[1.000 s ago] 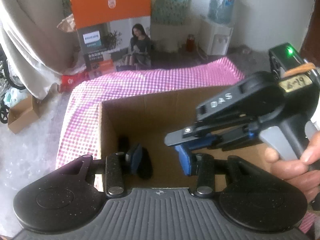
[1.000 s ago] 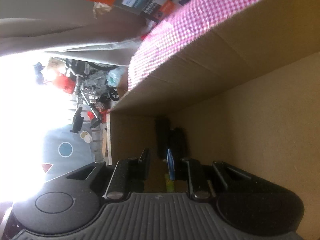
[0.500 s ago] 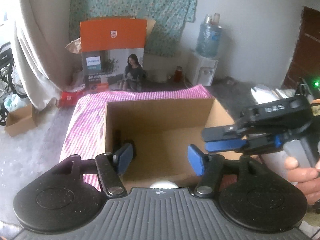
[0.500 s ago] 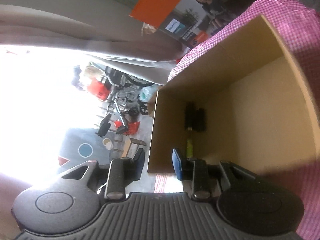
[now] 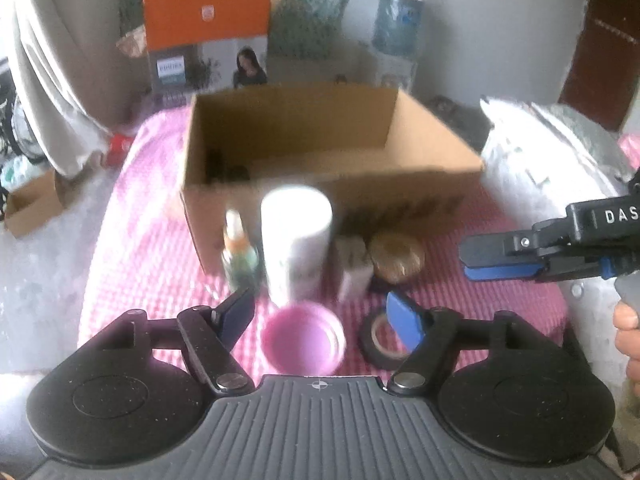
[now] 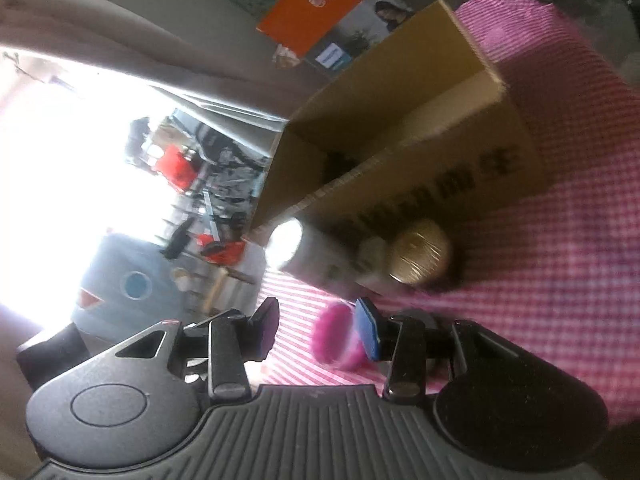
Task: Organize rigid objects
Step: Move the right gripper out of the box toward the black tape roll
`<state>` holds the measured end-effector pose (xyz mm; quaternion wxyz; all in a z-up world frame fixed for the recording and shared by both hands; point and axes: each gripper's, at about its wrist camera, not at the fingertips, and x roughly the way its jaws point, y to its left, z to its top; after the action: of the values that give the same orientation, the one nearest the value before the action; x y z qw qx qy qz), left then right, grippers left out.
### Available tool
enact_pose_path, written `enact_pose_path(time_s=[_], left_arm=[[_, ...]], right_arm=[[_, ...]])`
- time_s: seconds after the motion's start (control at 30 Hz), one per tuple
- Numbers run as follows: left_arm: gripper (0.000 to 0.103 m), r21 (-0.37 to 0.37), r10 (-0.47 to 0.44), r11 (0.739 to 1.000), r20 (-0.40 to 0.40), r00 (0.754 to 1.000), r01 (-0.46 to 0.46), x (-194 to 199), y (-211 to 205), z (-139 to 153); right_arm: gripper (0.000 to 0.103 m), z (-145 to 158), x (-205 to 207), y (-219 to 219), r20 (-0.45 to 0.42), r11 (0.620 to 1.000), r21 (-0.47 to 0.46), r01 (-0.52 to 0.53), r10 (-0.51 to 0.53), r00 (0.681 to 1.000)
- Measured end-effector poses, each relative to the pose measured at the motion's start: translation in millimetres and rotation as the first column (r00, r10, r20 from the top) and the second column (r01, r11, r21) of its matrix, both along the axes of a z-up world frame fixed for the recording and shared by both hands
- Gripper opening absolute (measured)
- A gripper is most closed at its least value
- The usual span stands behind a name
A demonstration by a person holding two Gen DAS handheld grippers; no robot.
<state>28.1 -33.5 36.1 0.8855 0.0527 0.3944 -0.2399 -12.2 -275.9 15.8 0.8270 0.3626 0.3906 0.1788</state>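
Left tool (image 5: 320,314): opening, nothing gripped (pink cup (image 5: 303,339) below)
Right tool (image 6: 316,330): opening, empty
Objects: white cylinder (image 5: 296,240), gold jar (image 5: 396,257), tape roll (image 5: 380,340) before cardboard box (image 5: 320,196) on checkered surface (image 5: 152,264)

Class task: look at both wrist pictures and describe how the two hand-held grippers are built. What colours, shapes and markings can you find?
Each gripper is black plastic with a ribbed grey base, two round discs at the sides, and hinged arms with silver rivets ending in blue pads. The left gripper shows this from behind. The right gripper, seen side-on, carries white letters "DAS". A bare hand holds its handle; no sleeve shows.
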Motion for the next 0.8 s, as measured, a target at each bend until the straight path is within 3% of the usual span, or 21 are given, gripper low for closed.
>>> enact_pose_path(time_s=[0.4, 0.57, 0.8], left_arm=[[0.073, 0.046, -0.033, 0.998, -0.023, 0.999, 0.034, -19.6, -10.6, -28.5], [0.073, 0.061, 0.031, 0.998, 0.069, 0.997, -0.035, -15.3, -0.8, -14.8], [0.073, -0.016, 0.082, 0.997, 0.134, 0.988, -0.08, -7.0, 3.1, 10.6]], right_arm=[[0.045, -36.3, -36.6, 8.5, -0.062, 0.998, -0.065, 0.017, -0.021, 0.998], [0.045, -33.8, -40.4, 7.7, -0.05, 0.997, -0.069, 0.019, -0.023, 0.998], [0.045, -26.2, -42.9, -1.9, -0.019, 0.994, -0.087, 0.067, -0.069, 0.997]])
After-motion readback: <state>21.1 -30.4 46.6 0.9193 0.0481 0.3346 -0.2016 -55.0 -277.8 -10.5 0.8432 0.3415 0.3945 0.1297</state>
